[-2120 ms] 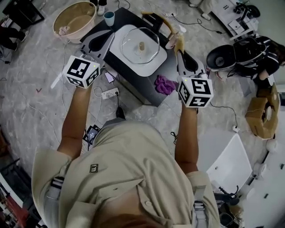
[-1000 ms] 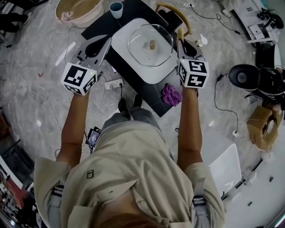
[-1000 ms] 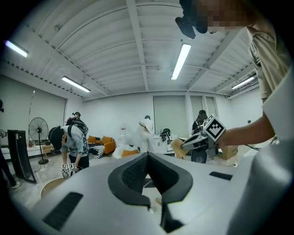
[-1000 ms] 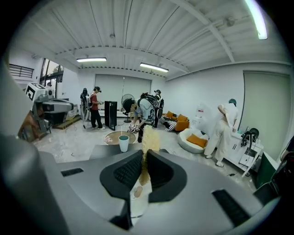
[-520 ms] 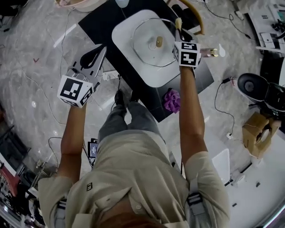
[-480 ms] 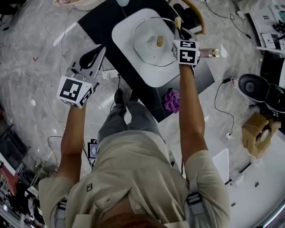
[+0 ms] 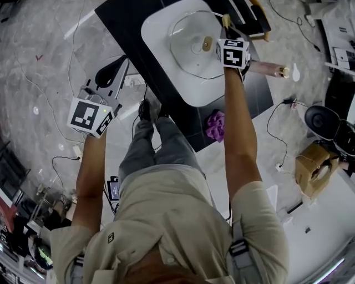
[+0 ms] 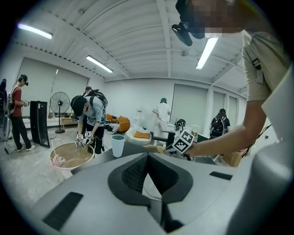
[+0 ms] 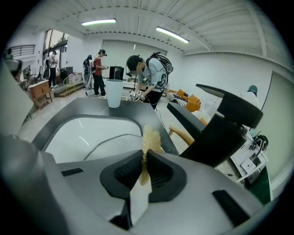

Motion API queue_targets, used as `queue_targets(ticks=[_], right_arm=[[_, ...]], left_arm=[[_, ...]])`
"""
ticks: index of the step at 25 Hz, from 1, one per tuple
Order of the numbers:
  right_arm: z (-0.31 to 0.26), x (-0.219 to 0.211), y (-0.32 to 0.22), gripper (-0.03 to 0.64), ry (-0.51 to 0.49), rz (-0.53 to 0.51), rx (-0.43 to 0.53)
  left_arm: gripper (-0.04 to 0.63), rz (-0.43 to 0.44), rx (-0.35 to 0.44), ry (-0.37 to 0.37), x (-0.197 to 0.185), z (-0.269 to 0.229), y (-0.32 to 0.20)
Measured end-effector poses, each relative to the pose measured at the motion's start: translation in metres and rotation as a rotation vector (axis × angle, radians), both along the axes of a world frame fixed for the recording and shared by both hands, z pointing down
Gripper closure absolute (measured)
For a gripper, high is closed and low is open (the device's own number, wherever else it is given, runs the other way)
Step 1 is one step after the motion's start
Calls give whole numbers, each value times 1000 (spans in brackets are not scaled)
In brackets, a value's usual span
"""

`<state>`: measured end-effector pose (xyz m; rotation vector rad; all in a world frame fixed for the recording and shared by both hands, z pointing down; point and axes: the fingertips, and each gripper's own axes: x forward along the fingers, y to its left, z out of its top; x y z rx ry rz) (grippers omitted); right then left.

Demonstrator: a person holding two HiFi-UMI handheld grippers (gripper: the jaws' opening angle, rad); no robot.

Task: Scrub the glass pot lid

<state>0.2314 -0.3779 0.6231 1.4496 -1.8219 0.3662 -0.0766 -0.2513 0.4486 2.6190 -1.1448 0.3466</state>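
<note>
The glass pot lid (image 7: pixel 191 34) was hard to make out, being clear: from the head view only its thin metal rim and its pale knob (image 7: pixel 207 44) stood out against the white tray (image 7: pixel 161 33) it lay in, on the black table (image 7: pixel 125 16). The tray's far edge was cut off at the top of that view. The right gripper (image 9: pixel 143 153) reached over the lid's right side, its jaws hidden from above by its own marker cube. Its own view showed them pinched on a yellowish, fibrous scrubber (image 9: pixel 149 137), whose frayed tip stood out past the jaws above the lid's rim. Whether the tip touched the glass could not be told. The left gripper (image 8: pixel 147 156) hung to the left of the table, apart from the tray. Its jaws were pressed together at the tips with nothing between them — they hid most of the lid from its view.
</note>
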Motion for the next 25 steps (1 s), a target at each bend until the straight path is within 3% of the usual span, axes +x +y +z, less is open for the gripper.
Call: queue_targets(ticks=[7,11,14,17,25], right_arm=[[31,-30,2,580,-33,-28,-64],[69,-82,14,580,-87,-91,-158],[87,-140,21,580,-162,-199,-195],[100,-176,36,580,-172,-264,-231],[98,-178,39,580,-129,-280,-212]], left_arm=[[589,-46,-22,-1,-15,9,8],[589,-70,-44,-5,-26,21,15],[589,-76,-47,-10,-32,32,21],[589,-80,-53,-9,-36,38,26],[589,-83,-51,-6,-38,38,29]])
